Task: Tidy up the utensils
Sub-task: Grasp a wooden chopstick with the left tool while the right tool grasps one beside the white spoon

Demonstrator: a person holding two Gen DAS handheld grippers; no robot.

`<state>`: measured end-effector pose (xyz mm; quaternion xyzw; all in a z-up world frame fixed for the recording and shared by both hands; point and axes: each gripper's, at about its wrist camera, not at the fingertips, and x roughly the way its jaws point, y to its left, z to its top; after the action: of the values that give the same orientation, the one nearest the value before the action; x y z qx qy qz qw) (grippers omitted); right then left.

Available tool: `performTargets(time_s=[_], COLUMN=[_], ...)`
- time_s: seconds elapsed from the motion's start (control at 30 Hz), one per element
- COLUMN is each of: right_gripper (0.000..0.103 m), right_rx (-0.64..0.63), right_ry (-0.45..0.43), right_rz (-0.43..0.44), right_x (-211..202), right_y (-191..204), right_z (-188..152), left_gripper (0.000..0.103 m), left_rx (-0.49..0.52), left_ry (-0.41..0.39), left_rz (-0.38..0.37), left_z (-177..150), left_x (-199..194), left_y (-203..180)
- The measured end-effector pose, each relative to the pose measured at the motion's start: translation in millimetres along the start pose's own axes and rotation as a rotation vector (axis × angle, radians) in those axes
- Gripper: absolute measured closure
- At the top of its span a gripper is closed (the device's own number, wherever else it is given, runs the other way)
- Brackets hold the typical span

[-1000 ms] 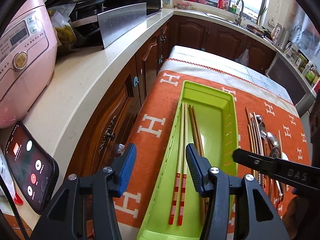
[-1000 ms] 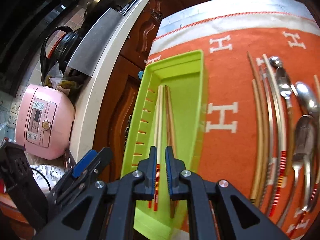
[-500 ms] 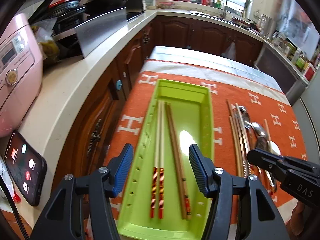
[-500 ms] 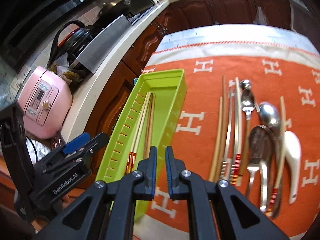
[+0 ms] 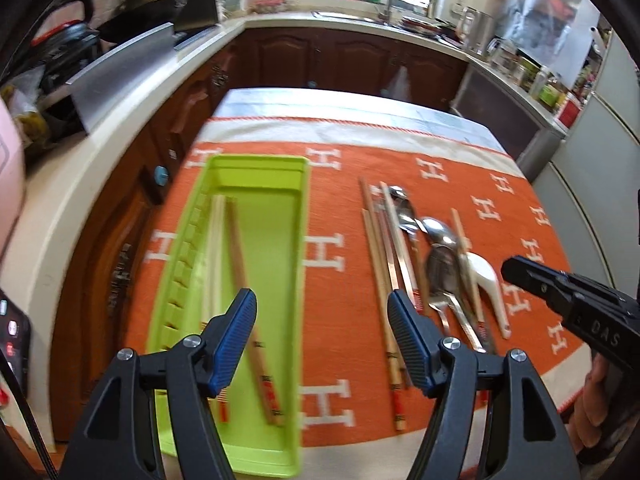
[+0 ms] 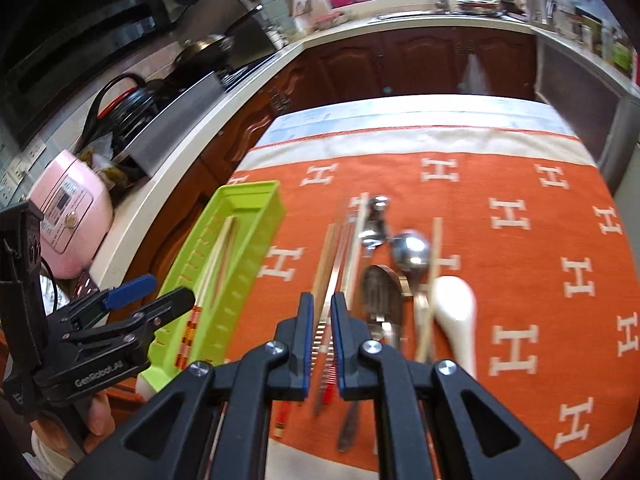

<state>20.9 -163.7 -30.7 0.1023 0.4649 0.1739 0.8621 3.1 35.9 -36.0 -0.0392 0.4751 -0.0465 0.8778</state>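
Note:
A green tray (image 5: 298,264) (image 6: 256,236) lies on the orange cloth and holds two pairs of chopsticks (image 5: 240,268). To its right lies a loose pile: more chopsticks (image 5: 380,264) (image 6: 334,260), metal spoons (image 5: 438,236) (image 6: 410,246) and a white ceramic spoon (image 5: 486,276) (image 6: 454,308). My left gripper (image 5: 322,320) is open and empty, above the tray's right wall. My right gripper (image 6: 321,312) is nearly shut with nothing between its fingers, hovering over the loose chopsticks; it also shows in the left wrist view (image 5: 560,292).
The table with the orange cloth (image 6: 520,280) stands beside a counter (image 5: 80,184) on the left that bears a pink rice cooker (image 6: 68,216), pans and a phone (image 5: 12,344). Dark cabinets (image 5: 360,60) and a sink counter run along the back.
Both grippers have moved right, away from the tray. The left one now straddles the tray's right wall; the right one has gone from the tray to above the loose chopsticks.

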Motion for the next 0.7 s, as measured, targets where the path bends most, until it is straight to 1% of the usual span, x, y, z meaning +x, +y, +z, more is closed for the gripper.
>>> performTargets(time_s=[0.07,0.13,0.2,0.23,0.3,0.33,0.43,0.47,0.5,0.6,0.7], right_gripper=[0.095,0.095,0.095,0.095,0.095,0.095,0.095,0.095,0.095,0.095,0.095], right_rx=[0.011,0.022,0.038,0.046,0.063,0.069,0.083,0.088,0.098,0.125,0.125], right_ry=[-0.014,-0.023,-0.027,-0.027,-0.023,-0.021,-0.015,-0.013,-0.009,-0.005,-0.008], right_rz=[-0.016,-0.025,-0.024,-0.021,-0.016,-0.014,-0.011,-0.008,-0.003,0.017,0.025], right_x=[-4,-7,-9,-9,-9,-8,-7,-7,-6,-4,-2], right_y=[-11,-20,-27,-31,-39,-42,-53,-56,-59,-66,-68], right_z=[-1,-3,-6,-8,-11,-12,-17,-18,-19,-19,-19], left_gripper=[0.037,0.043,0.054,0.056,0.065,0.067,0.078,0.083,0.087,0.091,0.093], left_rx=[0.003,0.012,0.031,0.037,0.042,0.040,0.032,0.030,0.029,0.024,0.021], left_ry=[0.024,0.041,0.064,0.078,0.112,0.125,0.169,0.182,0.193,0.218,0.233], left_rz=[-0.033,-0.048,-0.056,-0.060,-0.069,-0.076,-0.089,-0.090,-0.089,-0.078,-0.066], left_z=[-1,-3,-6,-8,-11,-13,-15,-17,-18,-20,-20], left_x=[6,11,18,23,32,36,50,55,60,70,79], left_y=[-9,-17,-25,-29,-36,-38,-42,-43,-44,-46,-47])
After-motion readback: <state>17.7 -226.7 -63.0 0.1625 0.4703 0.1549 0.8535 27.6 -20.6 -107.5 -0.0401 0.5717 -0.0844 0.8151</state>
